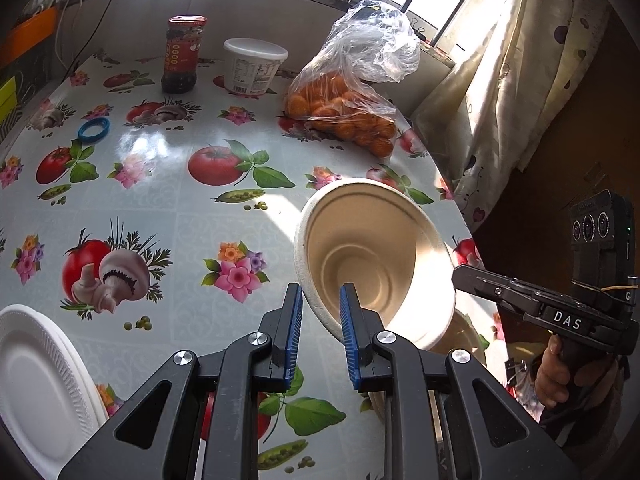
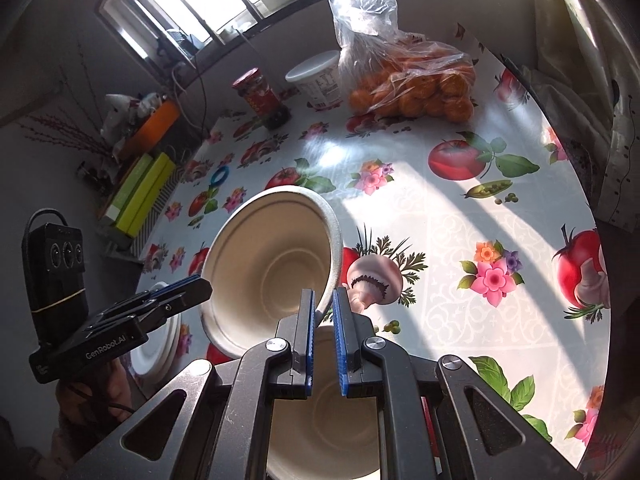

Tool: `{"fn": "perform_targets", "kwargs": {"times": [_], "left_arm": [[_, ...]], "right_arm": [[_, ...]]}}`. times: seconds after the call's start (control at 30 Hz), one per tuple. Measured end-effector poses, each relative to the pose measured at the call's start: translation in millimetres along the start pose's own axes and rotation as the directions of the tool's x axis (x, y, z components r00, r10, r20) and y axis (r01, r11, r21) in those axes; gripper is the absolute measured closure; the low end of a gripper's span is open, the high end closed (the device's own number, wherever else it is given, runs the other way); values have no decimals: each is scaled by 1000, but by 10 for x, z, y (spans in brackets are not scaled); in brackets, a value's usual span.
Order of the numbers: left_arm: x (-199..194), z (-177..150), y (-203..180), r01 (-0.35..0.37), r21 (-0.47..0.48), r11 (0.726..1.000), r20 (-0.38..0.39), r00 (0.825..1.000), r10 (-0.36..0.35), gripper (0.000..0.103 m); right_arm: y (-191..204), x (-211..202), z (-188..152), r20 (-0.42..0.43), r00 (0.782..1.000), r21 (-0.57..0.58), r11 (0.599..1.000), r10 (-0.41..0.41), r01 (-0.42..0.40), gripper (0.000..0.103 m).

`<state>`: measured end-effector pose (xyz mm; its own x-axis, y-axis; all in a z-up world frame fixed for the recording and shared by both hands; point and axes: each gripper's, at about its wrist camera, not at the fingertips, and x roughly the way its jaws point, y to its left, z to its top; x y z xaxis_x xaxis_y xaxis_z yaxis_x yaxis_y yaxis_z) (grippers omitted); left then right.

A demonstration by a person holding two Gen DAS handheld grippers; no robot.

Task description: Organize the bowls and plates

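Now you are gripping one beige bowl (image 1: pixel 372 256) with both grippers, left gripper (image 1: pixel 320 308) and right gripper (image 2: pixel 322 312) jaws closed on opposite rims, tilted above the desk (image 1: pixel 160 208) over another bowl (image 2: pixel 324 420).

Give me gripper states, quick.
Left gripper: shut on the beige bowl rim.
Right gripper: shut on the same bowl's opposite rim.

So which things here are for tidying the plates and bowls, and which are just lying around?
For the job: lifted bowl, bowl underneath, white plates.
Just lying around: jar, white tub, bag of oranges, blue ring.
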<state>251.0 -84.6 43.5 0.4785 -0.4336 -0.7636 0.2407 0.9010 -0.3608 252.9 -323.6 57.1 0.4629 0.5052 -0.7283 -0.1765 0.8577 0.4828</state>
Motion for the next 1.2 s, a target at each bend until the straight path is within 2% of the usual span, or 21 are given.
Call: {"fn": "perform_targets", "kwargs": {"times": [0.5,1.2], "left_arm": [[-116,-72,-206,26,38,999,9,1000,-27,83],[-31,-403,-496,46,97,994,-45,998,-42,83]], "right_arm": [[-3,-358,-178,61,998,16,1000,3,-4,93],[-131,-636,-622,86,995,58,998,-41,37,93]]}}
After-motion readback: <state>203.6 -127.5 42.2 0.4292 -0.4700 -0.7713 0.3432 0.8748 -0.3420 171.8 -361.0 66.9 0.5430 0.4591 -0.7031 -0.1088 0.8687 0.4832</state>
